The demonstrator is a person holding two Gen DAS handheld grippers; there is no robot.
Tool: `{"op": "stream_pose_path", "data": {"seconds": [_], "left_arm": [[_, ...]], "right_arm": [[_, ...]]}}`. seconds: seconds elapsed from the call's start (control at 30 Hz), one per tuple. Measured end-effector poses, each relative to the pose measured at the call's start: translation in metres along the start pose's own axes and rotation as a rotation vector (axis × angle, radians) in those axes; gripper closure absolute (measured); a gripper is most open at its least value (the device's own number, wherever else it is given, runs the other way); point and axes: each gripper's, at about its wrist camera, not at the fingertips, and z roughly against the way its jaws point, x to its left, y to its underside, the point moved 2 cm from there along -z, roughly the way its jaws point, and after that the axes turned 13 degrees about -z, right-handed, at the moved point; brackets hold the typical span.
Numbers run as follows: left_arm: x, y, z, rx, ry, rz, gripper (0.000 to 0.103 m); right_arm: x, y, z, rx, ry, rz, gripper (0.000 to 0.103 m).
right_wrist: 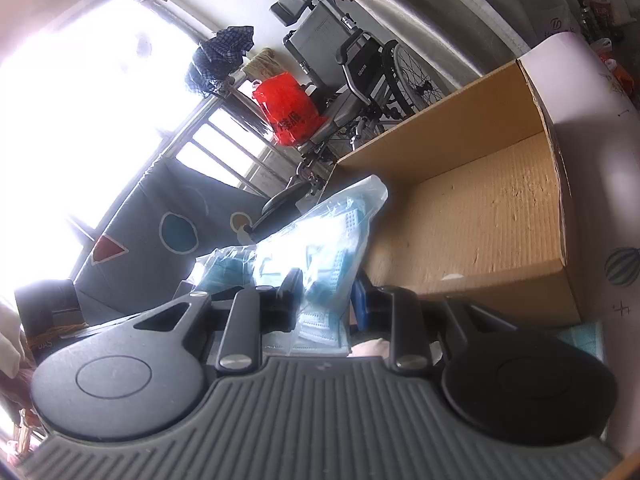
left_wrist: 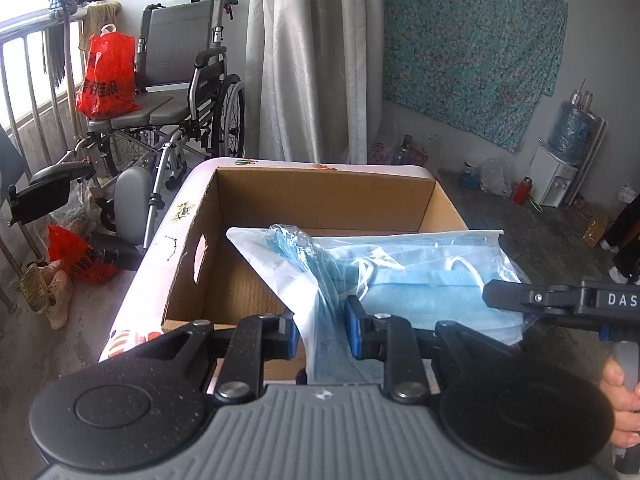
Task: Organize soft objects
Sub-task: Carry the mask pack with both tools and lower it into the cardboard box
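Both grippers pinch one clear crinkly bag of blue face masks (left_wrist: 420, 280), held over the near edge of an open cardboard box (left_wrist: 320, 196). Box interior bare, corrugated, w/ plenty of free room beyond the bag. Left gripper (left_wrist: 322, 330): fingers narrow, clamped on the bag's white edge. Right gripper (right_wrist: 326, 300): fingers narrow, squeezing the plastic. Left view alone shows the right gripper's arm + a hand (left_wrist: 620, 408) at far right; right view is tilted, glare from a window (right_wrist: 72, 100).
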Motion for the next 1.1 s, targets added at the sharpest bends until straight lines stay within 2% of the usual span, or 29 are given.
{"op": "stream_pose_path", "data": {"seconds": [0.07,0.13,0.2,0.27,0.37,0.43,0.5,0.57,0.6,0.63,0.67,0.73,0.83,0.9,0.97,1.03,1.1], "left_arm": [[0.008,-0.024,-0.015,0.006,-0.017,-0.008,0.073],[0.015,-0.046,-0.037,0.025,-0.055,-0.056,0.073],[0.022,-0.067,-0.069,0.053,-0.119,-0.138,0.073],[0.034,-0.083,-0.111,0.097,-0.143,-0.159,0.074],[0.048,-0.097,-0.163,0.15,-0.149,-0.158,0.073],[0.054,-0.102,-0.201,0.181,-0.171,-0.222,0.073],[0.061,-0.105,-0.235,0.219,-0.178,-0.248,0.068],[0.069,-0.106,-0.266,0.258,-0.19,-0.259,0.047],[0.069,-0.106,-0.275,0.271,-0.209,-0.274,0.041],[0.069,-0.106,-0.28,0.279,-0.23,-0.282,0.035],[0.069,-0.104,-0.286,0.29,-0.273,-0.297,0.035],[0.068,-0.099,-0.287,0.292,-0.327,-0.334,0.035],[0.072,-0.097,-0.281,0.283,-0.345,-0.354,0.038],[0.075,-0.096,-0.273,0.291,-0.314,-0.333,0.04],[0.074,-0.094,-0.264,0.299,-0.288,-0.353,0.041],[0.07,-0.09,-0.26,0.313,-0.23,-0.39,0.041],[0.061,-0.081,-0.26,0.355,-0.157,-0.44,0.043]], "right_arm": [[0.011,-0.021,-0.021,0.002,0.038,0.028,0.078],[0.016,-0.045,-0.053,0.026,0.079,0.03,0.077],[0.016,-0.063,-0.084,0.045,0.124,0.035,0.077],[0.015,-0.084,-0.117,0.034,0.182,0.061,0.077],[0.001,-0.105,-0.171,0.069,0.266,0.103,0.076],[-0.02,-0.117,-0.207,0.1,0.315,0.058,0.076],[-0.041,-0.124,-0.232,0.101,0.351,0.03,0.076],[-0.058,-0.126,-0.252,0.103,0.378,0.023,0.076],[-0.064,-0.127,-0.261,0.107,0.395,0.016,0.075],[-0.07,-0.126,-0.268,0.109,0.413,0.011,0.074],[-0.074,-0.126,-0.274,0.111,0.424,0.009,0.073],[-0.078,-0.123,-0.281,0.118,0.44,0.013,0.07],[-0.082,-0.12,-0.287,0.13,0.45,-0.013,0.057],[-0.085,-0.118,-0.287,0.139,0.459,-0.034,0.057],[-0.091,-0.117,-0.283,0.136,0.488,-0.082,0.051],[-0.1,-0.117,-0.278,0.12,0.501,-0.165,0.028],[-0.111,-0.115,-0.28,0.146,0.49,-0.227,0.026]]}}
